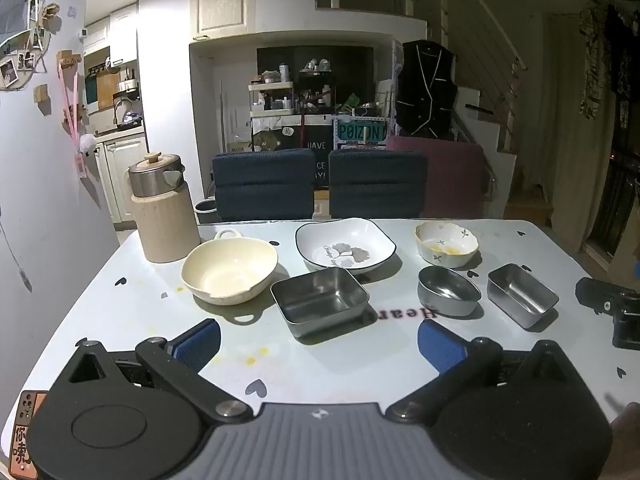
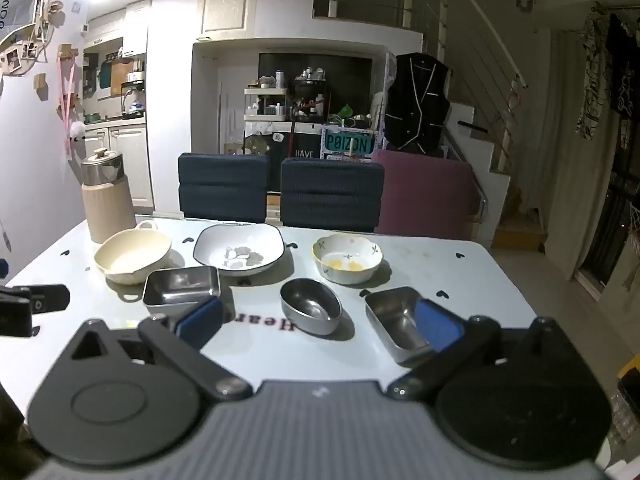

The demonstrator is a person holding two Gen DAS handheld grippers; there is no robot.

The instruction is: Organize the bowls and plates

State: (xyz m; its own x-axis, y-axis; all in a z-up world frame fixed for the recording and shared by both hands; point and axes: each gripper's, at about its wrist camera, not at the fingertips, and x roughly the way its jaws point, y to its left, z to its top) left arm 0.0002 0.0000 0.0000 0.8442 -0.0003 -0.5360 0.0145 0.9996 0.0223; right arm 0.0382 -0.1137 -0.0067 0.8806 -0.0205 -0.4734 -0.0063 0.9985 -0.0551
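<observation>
- Both grippers hang above the near edge of the counter (image 1: pixel 120 312), tilted down at the dishes. The left gripper (image 1: pixel 318 340) is spread wide with nothing between its blue pads, and the right gripper (image 2: pixel 320 320) is just as wide and just as empty.
- Landmark: the square patterned plate (image 1: pixel 346 246) at the back middle. Left of it sits the cream handled bowl (image 1: pixel 229 270), right of it the small flowered bowl (image 1: pixel 446 244) (yellow residue inside, looks like).
- In front of the plate is the big square steel dish (image 1: pixel 319 300). Front-right of it are the oval steel bowl (image 1: pixel 448 290) and, further right, the small rectangular steel tin (image 1: pixel 522 294).
- Nothing is stacked yet, so I'd say this is the very start.
- Tip for the first grab: the steel ones probably nest. Pinch one wall of the small tin rather than spanning it, lift straight up, and don't drag it (shiny steel slides).
- The right gripper's pad already sits in front of that tin in its own view, so it's the natural pick.
</observation>
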